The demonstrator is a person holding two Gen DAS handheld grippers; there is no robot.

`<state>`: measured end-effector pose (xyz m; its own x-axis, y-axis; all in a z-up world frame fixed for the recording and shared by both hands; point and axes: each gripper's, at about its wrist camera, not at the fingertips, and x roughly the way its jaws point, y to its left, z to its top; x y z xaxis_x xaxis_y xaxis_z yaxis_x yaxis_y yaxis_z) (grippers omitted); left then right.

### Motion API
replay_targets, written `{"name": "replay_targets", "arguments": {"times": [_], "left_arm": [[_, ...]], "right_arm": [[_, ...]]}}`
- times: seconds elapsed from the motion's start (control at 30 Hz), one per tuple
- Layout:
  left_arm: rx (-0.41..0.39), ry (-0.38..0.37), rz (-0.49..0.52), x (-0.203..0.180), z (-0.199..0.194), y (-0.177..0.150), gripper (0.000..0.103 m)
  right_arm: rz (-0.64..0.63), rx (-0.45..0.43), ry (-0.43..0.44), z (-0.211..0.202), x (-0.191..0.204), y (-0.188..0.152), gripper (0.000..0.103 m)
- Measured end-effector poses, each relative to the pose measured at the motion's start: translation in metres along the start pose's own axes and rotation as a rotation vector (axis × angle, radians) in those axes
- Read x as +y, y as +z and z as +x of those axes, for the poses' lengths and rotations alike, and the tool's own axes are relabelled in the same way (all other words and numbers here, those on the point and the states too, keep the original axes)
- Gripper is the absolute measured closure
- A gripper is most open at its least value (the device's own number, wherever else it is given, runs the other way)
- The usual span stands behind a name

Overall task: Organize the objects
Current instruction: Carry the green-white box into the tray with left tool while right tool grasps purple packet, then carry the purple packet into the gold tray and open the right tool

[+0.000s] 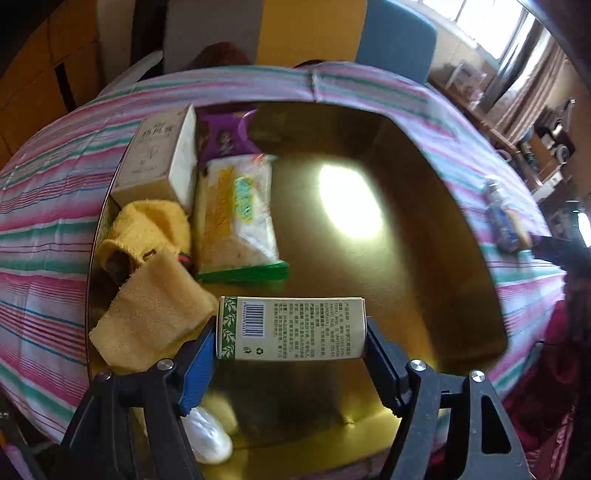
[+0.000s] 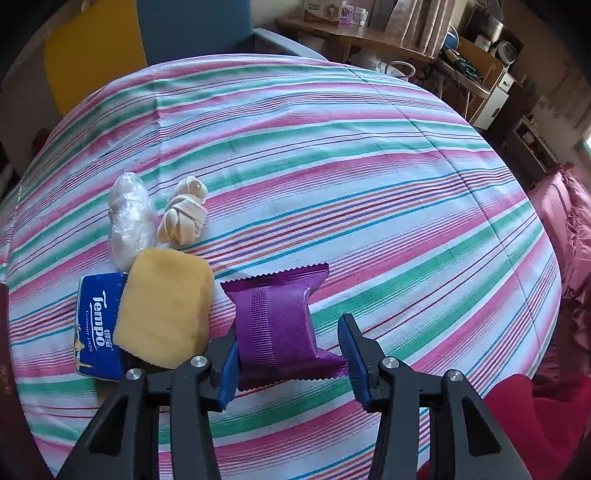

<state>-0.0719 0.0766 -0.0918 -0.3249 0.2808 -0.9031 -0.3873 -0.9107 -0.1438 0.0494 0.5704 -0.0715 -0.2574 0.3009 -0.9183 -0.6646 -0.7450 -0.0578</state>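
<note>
The left hand-held gripper [image 1: 290,328] clamps a green-and-cream printed carton [image 1: 291,328] above the shiny gold tray [image 1: 424,229] — best lowered flat into bare space ahead. The right hand-held gripper [image 2: 288,354] straddles, unclenched, a purple foil sachet [image 2: 280,321] on the striped desk [image 2: 369,184].

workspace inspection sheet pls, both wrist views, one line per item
surface: striped tablecloth with a gold tray on it
job's things: green carton held over the tray; tan box, snack packs and yellow cloth in the tray; purple packet on the cloth
clutter: Tempo tissue pack, yellow sponge, knotted cloth, plastic-wrapped bundle
grippers: left gripper jaws shut on the carton; right gripper jaws open around the packet
cables: nothing seen
surroundings: blue chair, cluttered shelves
</note>
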Motion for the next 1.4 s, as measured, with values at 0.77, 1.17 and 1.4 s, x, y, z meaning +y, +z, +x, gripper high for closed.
{"name": "replay_targets", "arguments": {"times": [0.77, 1.17, 1.4], "left_arm": [[-0.097, 0.024, -0.027, 0.01, -0.036, -0.014, 0.021], [-0.281, 0.148, -0.09, 0.039, -0.096, -0.033, 0.021], [-0.293, 0.171, -0.094, 0.041, -0.098, -0.038, 0.021]], "right_arm": [[0.068, -0.087, -0.021, -0.006, -0.011, 0.007, 0.054], [0.055, -0.238, 0.089, -0.041, -0.003, 0.008, 0.054], [-0.098, -0.311, 0.19, -0.094, 0.045, -0.003, 0.054]]}}
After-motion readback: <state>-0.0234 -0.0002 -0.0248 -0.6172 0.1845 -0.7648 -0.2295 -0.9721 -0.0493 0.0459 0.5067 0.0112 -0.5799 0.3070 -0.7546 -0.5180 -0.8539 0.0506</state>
